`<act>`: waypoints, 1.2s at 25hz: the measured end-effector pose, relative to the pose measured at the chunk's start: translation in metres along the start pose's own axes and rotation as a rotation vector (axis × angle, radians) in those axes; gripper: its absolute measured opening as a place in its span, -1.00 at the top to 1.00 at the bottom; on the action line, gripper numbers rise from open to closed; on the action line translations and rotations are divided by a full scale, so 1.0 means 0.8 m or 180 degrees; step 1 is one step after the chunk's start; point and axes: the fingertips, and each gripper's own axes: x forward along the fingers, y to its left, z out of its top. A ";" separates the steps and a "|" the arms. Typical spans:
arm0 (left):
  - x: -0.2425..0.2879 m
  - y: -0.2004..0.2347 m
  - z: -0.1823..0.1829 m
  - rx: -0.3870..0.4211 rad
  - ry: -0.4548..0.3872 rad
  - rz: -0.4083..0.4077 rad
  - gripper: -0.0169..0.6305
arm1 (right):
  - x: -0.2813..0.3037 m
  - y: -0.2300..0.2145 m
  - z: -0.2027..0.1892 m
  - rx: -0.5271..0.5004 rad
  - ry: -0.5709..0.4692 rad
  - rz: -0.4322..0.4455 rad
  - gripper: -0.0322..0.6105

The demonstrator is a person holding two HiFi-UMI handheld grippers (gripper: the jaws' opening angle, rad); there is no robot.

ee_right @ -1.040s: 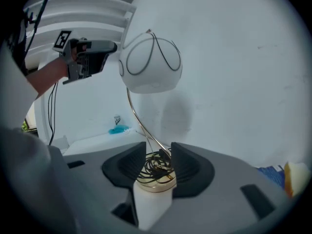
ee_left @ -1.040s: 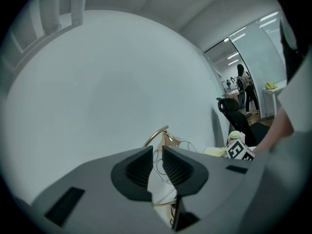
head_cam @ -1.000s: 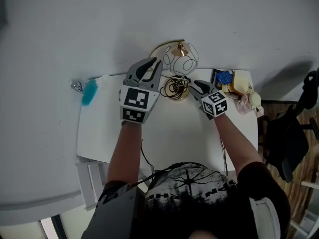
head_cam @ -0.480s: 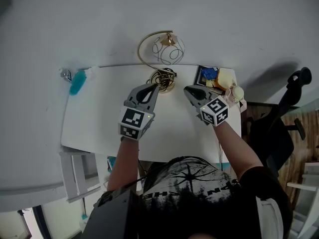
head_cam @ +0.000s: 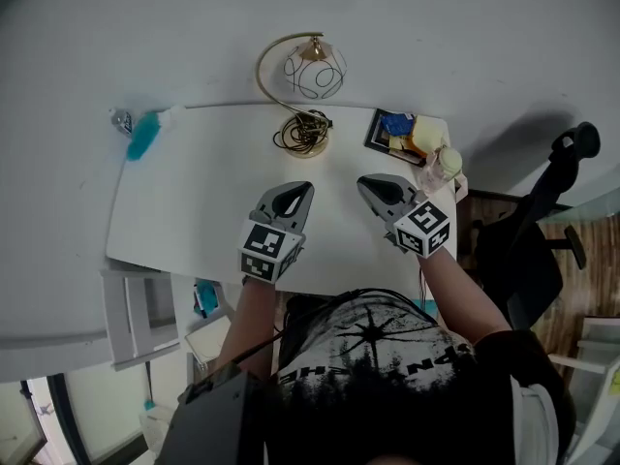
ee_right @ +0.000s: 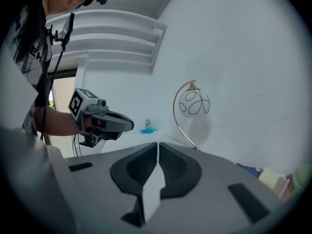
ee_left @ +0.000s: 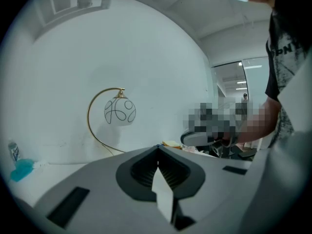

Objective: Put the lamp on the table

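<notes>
Head view first: found the lamp (head_cam: 315,69) already standing upright at the far edge of the table (head_cam: 194,201), close to the wall, base and coiled cord (head_cam: 302,136) on the white top, well apart from both grippers. Saw the left gripper (head_cam: 294,190) and the right gripper (head_cam: 368,182) side by side over the near half of the table, touching nothing. Read the left jaws as pressed together on nothing. Read the right jaws as having just been closing, met or all but met, nothing between them. Judged the lamp top-heavy and fragile: globe shade (ee_left: 119,111) probably glass, hung from a thin gilt arc (ee_left: 88,118) likely to flex. Would have taken hold low, at the base or the foot of the stem, never at the globe. Reckoned the smooth metal slippery and the loose cord apt to snag. Left the blue brush (head_cam: 145,136) and the corner clutter (head_cam: 417,136) alone.
</notes>
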 end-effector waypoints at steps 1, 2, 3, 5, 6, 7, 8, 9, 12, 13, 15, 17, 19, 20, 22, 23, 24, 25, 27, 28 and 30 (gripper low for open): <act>-0.001 -0.006 -0.003 0.0032 0.0020 0.0004 0.90 | -0.005 0.005 0.000 -0.0005 -0.0002 0.0032 0.81; -0.003 -0.010 -0.006 0.0053 0.0039 0.0011 0.90 | -0.010 0.008 -0.001 -0.0005 -0.0008 0.0056 0.81; -0.004 -0.014 -0.008 0.0059 0.0049 0.0020 0.90 | -0.014 0.009 0.000 -0.0002 -0.0015 0.0070 0.81; -0.007 -0.021 -0.009 0.0048 0.0055 0.0037 0.90 | -0.023 0.012 0.000 -0.0007 -0.0028 0.0081 0.81; -0.008 -0.024 -0.009 0.0047 0.0057 0.0045 0.90 | -0.026 0.013 0.000 -0.0015 -0.0033 0.0087 0.81; -0.009 -0.027 -0.009 0.0050 0.0060 0.0052 0.90 | -0.028 0.014 0.000 -0.0022 -0.0037 0.0097 0.81; -0.009 -0.028 -0.008 0.0055 0.0061 0.0059 0.90 | -0.029 0.014 0.000 -0.0028 -0.0043 0.0111 0.81; -0.009 -0.030 -0.007 0.0058 0.0063 0.0065 0.90 | -0.030 0.015 -0.001 -0.0033 -0.0050 0.0124 0.81; -0.006 -0.034 -0.007 0.0068 0.0075 0.0069 0.90 | -0.031 0.016 -0.001 -0.0045 -0.0072 0.0150 0.82; -0.006 -0.035 -0.007 0.0073 0.0081 0.0070 0.90 | -0.031 0.016 -0.002 -0.0056 -0.0070 0.0156 0.83; -0.004 -0.037 -0.008 0.0093 0.0103 0.0078 0.90 | -0.030 0.017 -0.003 -0.0091 -0.0043 0.0161 0.84; -0.001 -0.037 -0.008 0.0110 0.0117 0.0088 0.90 | -0.029 0.015 -0.003 -0.0118 -0.0025 0.0156 0.84; 0.001 -0.038 -0.007 0.0113 0.0117 0.0093 0.90 | -0.028 0.015 -0.003 -0.0143 -0.0015 0.0158 0.84; 0.002 -0.038 -0.006 0.0116 0.0120 0.0090 0.90 | -0.028 0.015 -0.004 -0.0153 -0.0008 0.0162 0.84; 0.006 -0.040 -0.006 0.0128 0.0136 0.0078 0.90 | -0.027 0.016 -0.006 -0.0161 -0.0007 0.0178 0.84; 0.007 -0.041 -0.006 0.0134 0.0143 0.0071 0.90 | -0.027 0.016 -0.006 -0.0160 -0.0012 0.0186 0.84; 0.009 -0.042 -0.006 0.0137 0.0146 0.0064 0.90 | -0.027 0.016 -0.006 -0.0160 -0.0016 0.0193 0.84; 0.011 -0.043 -0.006 0.0138 0.0147 0.0059 0.90 | -0.027 0.016 -0.007 -0.0164 -0.0017 0.0200 0.84; 0.013 -0.044 -0.005 0.0139 0.0150 0.0051 0.90 | -0.026 0.015 -0.008 -0.0176 -0.0014 0.0212 0.84; 0.015 -0.044 -0.005 0.0142 0.0152 0.0046 0.90 | -0.026 0.014 -0.008 -0.0181 -0.0013 0.0215 0.84; 0.017 -0.044 -0.004 0.0146 0.0156 0.0034 0.90 | -0.024 0.012 -0.007 -0.0189 -0.0017 0.0219 0.84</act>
